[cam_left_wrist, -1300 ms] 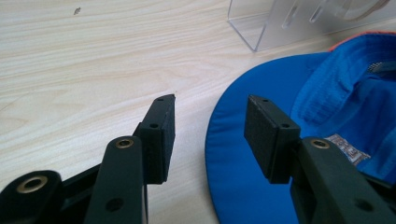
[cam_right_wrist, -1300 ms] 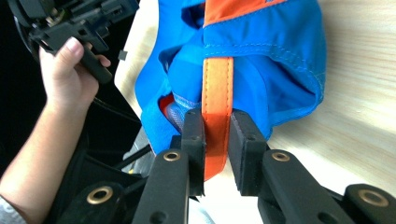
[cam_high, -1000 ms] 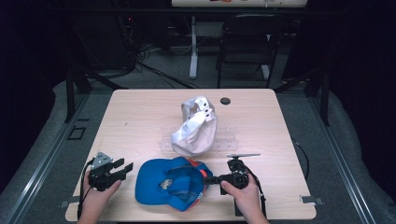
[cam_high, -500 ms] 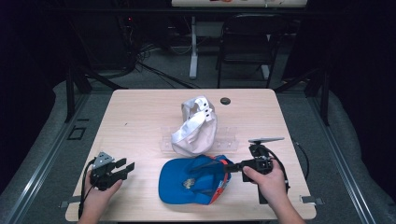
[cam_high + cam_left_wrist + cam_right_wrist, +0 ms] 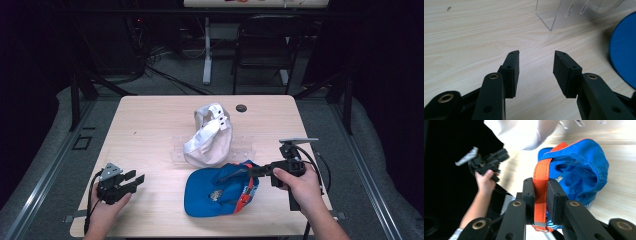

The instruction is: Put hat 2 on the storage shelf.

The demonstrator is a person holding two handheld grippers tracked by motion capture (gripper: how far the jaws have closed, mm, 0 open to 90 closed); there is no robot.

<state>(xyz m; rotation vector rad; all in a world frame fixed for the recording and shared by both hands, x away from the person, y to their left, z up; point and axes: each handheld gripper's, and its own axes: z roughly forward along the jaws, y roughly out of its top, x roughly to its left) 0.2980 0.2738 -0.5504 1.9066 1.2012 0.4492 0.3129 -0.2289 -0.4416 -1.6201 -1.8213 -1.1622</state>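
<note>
blue cap [image 5: 216, 192] | orange strap [image 5: 541, 187] pinched by right tool [image 5: 541, 195] | left tool [image 5: 536, 67] agape, empty

A: State the colours at the right gripper [image 5: 541, 195].
B: Black jaws; between them an orange strap [image 5: 540, 182] of a blue cap [image 5: 220, 189], light stitching along its edge.
A: And beyond that gripper?
B: A white cap [image 5: 209, 136] on a clear stand [image 5: 564, 12].
A: The left gripper [image 5: 536, 71]?
B: Black, above a pale wood-grain table [image 5: 150, 125].
</note>
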